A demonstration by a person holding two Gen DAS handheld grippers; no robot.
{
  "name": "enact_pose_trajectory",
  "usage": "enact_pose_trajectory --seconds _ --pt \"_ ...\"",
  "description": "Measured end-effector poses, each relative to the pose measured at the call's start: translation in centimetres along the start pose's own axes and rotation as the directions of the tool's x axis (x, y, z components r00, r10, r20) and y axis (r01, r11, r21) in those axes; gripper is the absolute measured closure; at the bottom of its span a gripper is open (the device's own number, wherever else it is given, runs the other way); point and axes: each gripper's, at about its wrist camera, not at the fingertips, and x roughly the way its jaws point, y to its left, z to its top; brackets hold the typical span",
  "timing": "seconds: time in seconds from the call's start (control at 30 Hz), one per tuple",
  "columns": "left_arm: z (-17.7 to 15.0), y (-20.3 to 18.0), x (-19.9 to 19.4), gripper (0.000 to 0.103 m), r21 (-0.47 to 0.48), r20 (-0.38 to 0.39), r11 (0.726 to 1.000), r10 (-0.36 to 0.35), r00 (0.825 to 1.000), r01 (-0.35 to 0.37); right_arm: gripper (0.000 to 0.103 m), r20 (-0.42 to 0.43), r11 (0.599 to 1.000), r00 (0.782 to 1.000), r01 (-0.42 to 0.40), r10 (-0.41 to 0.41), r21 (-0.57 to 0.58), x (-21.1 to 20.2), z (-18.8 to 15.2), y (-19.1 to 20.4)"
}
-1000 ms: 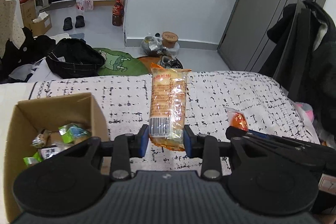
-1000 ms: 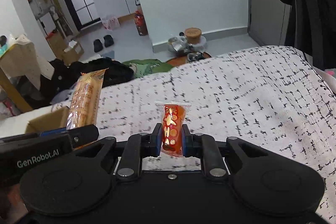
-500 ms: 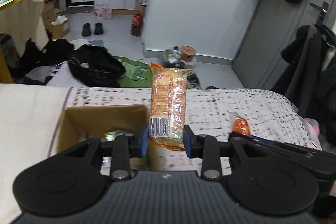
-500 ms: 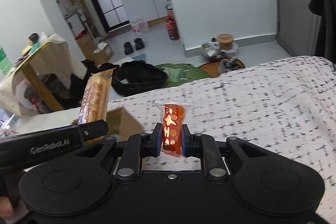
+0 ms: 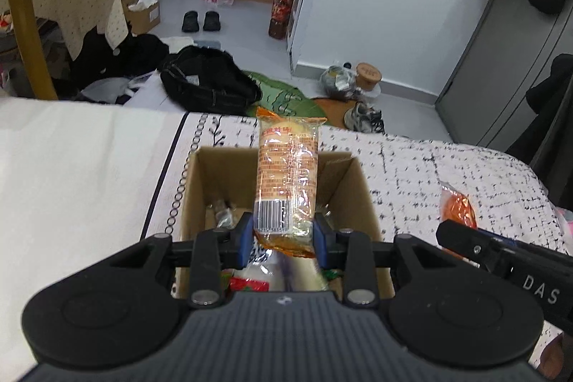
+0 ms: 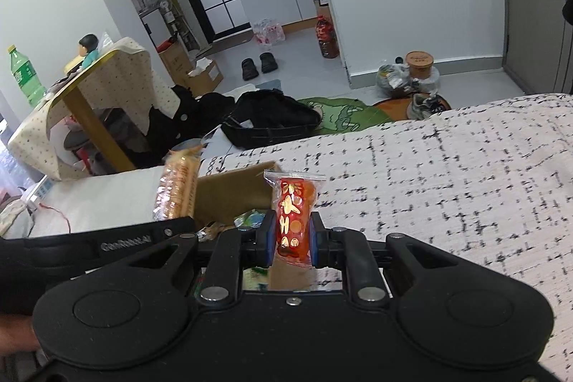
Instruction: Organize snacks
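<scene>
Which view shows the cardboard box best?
The left wrist view: the cardboard box sits centred under the left tongs, open top, walls and some snacks inside visible. The right wrist view shows only one corner of it, the rest hidden behind both tongs.

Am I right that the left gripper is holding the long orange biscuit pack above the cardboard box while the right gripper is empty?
Not quite. The right gripper is shut on a small red snack packet, as the right wrist view shows. The left gripper does hold the long orange biscuit pack above the cardboard box.
</scene>
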Motion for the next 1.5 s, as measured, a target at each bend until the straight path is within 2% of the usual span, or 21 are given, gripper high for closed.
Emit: enact_pose_trajectory --seconds 0.23,0.47,0.67,0.7,0.73,0.8,0.93,1.07,1.5 --pt "-1.2 0.9 1.9 0.064 -0.023 -0.059 0.999 0.025 0.998 -0.027 0.085 -0.010 1.000 1.000 -0.020 0.020 -0.022 0.2 -0.6 1.5" --pt "-1.1 2.3 0.2 0.055 -0.088 -0.020 0.996 0.018 1.000 -0.020 0.085 -0.023 1.000 1.000 -0.020 0.019 -0.020 0.5 -0.9 1.8" --pt "-1.0 2.9 -1.0 0.049 -0.100 0.013 0.995 0.014 1.000 -0.013 0.082 -0.056 0.997 0.997 -0.063 0.061 -0.033 1.2 -1.2 2.9" --pt "-1.0 2.9 -1.0 0.049 -0.101 0.014 0.995 0.012 1.000 -0.011 0.075 -0.058 0.997 0.996 -0.067 0.065 -0.040 1.3 -1.2 3.0" --pt "-1.0 3.0 -1.1 0.049 -0.102 0.014 0.995 0.011 1.000 -0.010 0.055 -0.056 0.997 0.997 -0.062 0.060 -0.050 1.3 -1.2 3.1" --pt "-1.0 3.0 -1.3 0.049 -0.101 0.015 0.995 0.010 1.000 -0.009 0.040 -0.041 0.998 0.999 -0.034 0.032 -0.052 1.2 -1.0 3.0" --pt "-1.0 3.0 -1.6 0.044 -0.092 0.013 0.996 0.007 1.000 -0.006 0.041 -0.020 0.999 1.000 -0.012 0.011 -0.035 0.5 -0.6 1.9" --pt "-1.3 2.7 -2.1 0.032 -0.082 0.018 0.997 0.005 1.000 -0.004 0.041 -0.019 0.999 1.000 -0.005 0.004 -0.044 -0.1 -0.5 1.3" --pt "-2.0 0.8 -4.9 0.023 -0.073 0.014 0.997 -0.004 1.000 0.005 0.041 -0.070 0.999 0.997 -0.020 0.017 -0.041 -3.7 -0.2 -0.9"
